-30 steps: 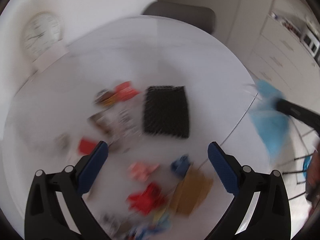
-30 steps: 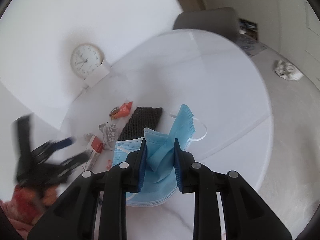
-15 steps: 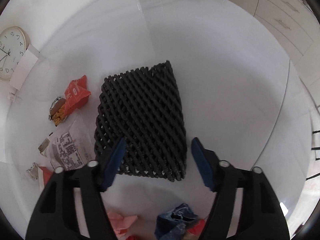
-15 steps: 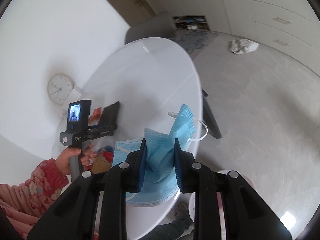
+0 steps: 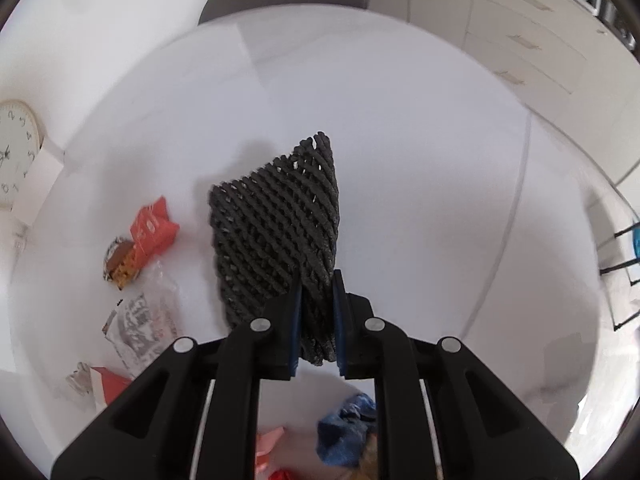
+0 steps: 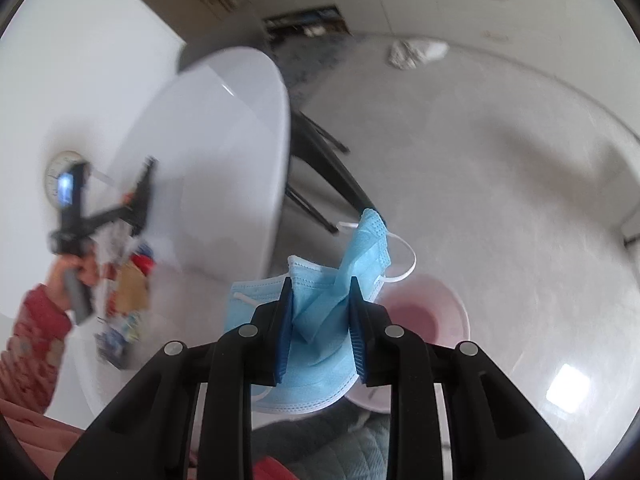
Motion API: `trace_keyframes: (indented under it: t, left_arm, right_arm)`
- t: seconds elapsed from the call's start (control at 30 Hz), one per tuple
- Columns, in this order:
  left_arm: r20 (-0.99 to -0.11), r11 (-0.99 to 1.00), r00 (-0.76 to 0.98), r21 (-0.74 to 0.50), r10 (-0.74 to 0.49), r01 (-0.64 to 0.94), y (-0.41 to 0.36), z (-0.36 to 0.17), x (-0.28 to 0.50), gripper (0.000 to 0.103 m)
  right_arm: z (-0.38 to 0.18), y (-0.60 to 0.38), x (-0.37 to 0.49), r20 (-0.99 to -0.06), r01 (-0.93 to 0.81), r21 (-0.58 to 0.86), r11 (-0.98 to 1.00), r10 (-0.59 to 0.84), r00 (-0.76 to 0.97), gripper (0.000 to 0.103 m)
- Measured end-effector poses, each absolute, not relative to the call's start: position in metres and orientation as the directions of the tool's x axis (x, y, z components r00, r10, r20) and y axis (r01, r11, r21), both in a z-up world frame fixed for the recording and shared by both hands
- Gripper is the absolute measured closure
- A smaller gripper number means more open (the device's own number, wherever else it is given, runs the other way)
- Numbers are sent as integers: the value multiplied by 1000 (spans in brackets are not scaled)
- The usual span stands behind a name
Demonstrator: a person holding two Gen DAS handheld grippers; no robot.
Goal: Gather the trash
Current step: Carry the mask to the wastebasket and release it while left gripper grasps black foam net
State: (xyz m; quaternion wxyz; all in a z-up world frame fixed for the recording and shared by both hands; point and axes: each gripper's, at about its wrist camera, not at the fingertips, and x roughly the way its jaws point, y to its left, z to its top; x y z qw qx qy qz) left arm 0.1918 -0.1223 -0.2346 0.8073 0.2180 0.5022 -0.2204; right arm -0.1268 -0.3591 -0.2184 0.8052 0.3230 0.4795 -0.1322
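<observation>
At 9 o'clock on the white bench (image 5: pixel 400 120) lie an orange-red wrapper (image 5: pixel 152 226) and a clear printed packet (image 5: pixel 140 318); their print is too blurred to read. At centre the left gripper (image 5: pixel 316 312) has its jaws clamped on the near edge of a black foam net (image 5: pixel 276 224), so pickup looks done. The right gripper (image 6: pixel 320 320) pinches a blue face mask (image 6: pixel 340 280), with a pink bin (image 6: pixel 424 312) at 3 o'clock; next, centre over it and release.
</observation>
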Motion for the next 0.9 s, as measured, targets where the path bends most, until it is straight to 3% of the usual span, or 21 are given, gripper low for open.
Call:
trace_keyframes:
  t: [0.27, 0.33, 0.37, 0.4, 0.47, 0.5, 0.67, 0.9]
  left_arm:
    - [-877, 778, 408, 65, -253, 624, -126, -162, 129, 90]
    - [-875, 760, 394, 48, -281, 648, -131, -148, 103, 90]
    - [-877, 749, 380, 35, -295, 662, -133, -143, 93, 90]
    - [-879, 738, 364, 22, -308, 675, -135, -140, 84, 90]
    - [-890, 702, 311, -14, -333, 712, -144, -139, 58, 90]
    - [-897, 680, 283, -27, -341, 733, -150, -141, 44, 90]
    - [-917, 563, 196, -37, -347, 825, -184, -149, -18, 90]
    - [-939, 376, 41, -97, -342, 922, -237, -176, -94, 89]
  right_arm:
    - [-368, -358, -142, -930, 652, 336, 679, 131, 343, 76]
    - [-403, -354, -141, -938, 674, 335, 658, 160, 309, 71]
    - [-417, -351, -139, -939, 683, 335, 649, 175, 295, 66]
    - [-434, -348, -137, -942, 691, 334, 640, 194, 275, 50]
    - [-452, -343, -137, -950, 702, 313, 640, 204, 238, 32]
    - [-461, -340, -137, -955, 707, 296, 643, 210, 208, 28]
    - [-450, -344, -161, -951, 713, 309, 629, 211, 226, 20]
    - [-365, -374, -225, -944, 758, 300, 579, 68, 322, 11]
